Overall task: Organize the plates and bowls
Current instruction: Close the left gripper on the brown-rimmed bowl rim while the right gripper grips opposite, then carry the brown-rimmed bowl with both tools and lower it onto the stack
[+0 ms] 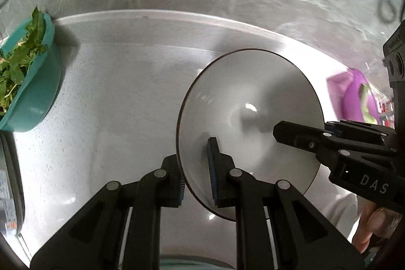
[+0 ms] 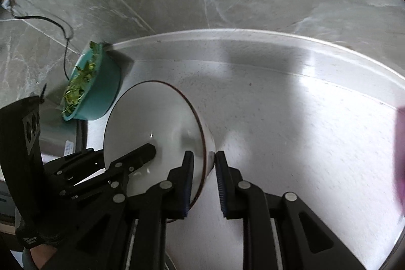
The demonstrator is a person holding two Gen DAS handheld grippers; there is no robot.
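Observation:
A white bowl with a dark rim [image 1: 243, 92] is held tilted above the white counter, its opening facing the left wrist camera. My left gripper [image 1: 196, 184] is shut on the bowl's near rim, one finger inside and one outside. My right gripper [image 2: 203, 184] is shut on the opposite rim of the same bowl [image 2: 152, 123], one finger inside and one outside. The right gripper also shows in the left wrist view [image 1: 298, 136], reaching into the bowl from the right. The left gripper shows in the right wrist view [image 2: 141, 156] from the left.
A teal bowl of green leaves [image 1: 30, 92] stands at the counter's back left against the grey marbled wall; it also shows in the right wrist view [image 2: 93, 87]. A purple container [image 1: 354, 95] stands at the right. A white counter [image 1: 114, 105] runs beneath. A black cable [image 2: 60, 29] hangs on the wall.

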